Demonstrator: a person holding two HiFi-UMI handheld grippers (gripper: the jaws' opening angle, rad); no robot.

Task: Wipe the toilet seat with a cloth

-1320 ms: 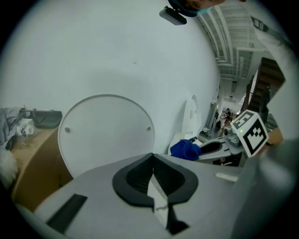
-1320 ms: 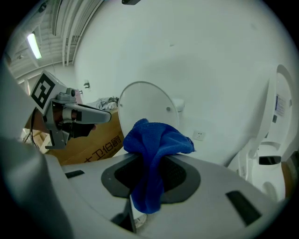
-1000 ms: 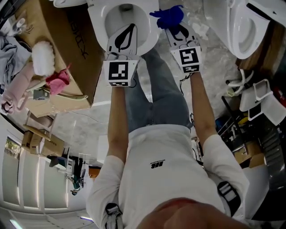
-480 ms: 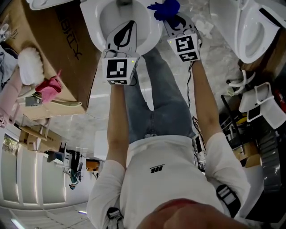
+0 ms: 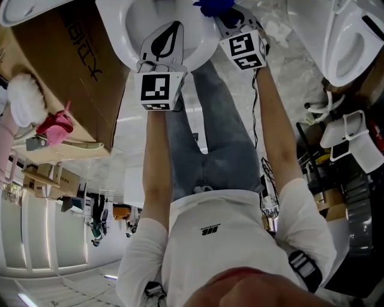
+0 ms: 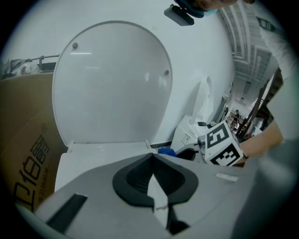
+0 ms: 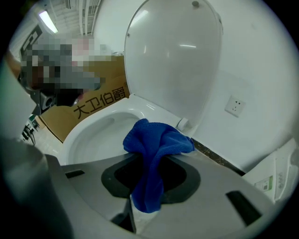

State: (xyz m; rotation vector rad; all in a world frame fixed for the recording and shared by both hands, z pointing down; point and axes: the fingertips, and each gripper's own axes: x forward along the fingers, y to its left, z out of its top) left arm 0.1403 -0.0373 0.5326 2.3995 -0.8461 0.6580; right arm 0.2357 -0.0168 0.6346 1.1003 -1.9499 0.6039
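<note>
A white toilet (image 5: 129, 42) stands in front of me with its lid (image 6: 112, 79) raised upright. In the right gripper view the rim of the bowl (image 7: 88, 126) lies just below and ahead of the jaws. My right gripper (image 7: 156, 156) is shut on a crumpled blue cloth (image 7: 154, 137), which bunches out past the jaw tips above the right side of the rim. In the head view the cloth (image 5: 210, 6) sits at the top edge beside the right gripper (image 5: 221, 15). My left gripper (image 6: 152, 158) is shut with nothing in it and hovers over the bowl (image 5: 175, 27).
A large brown cardboard box (image 5: 78, 54) stands close against the toilet's left side, with a pink rag (image 5: 51, 126) and a white fluffy item (image 5: 24, 96) beyond it. A second toilet (image 5: 354, 42) and loose fittings (image 5: 342, 138) are on the right. A wall socket (image 7: 235, 107) sits behind.
Both grippers have moved forward toward the toilet. The right one has carried the blue cloth up to the bowl's right rim, and the left one has come further over the bowl.
</note>
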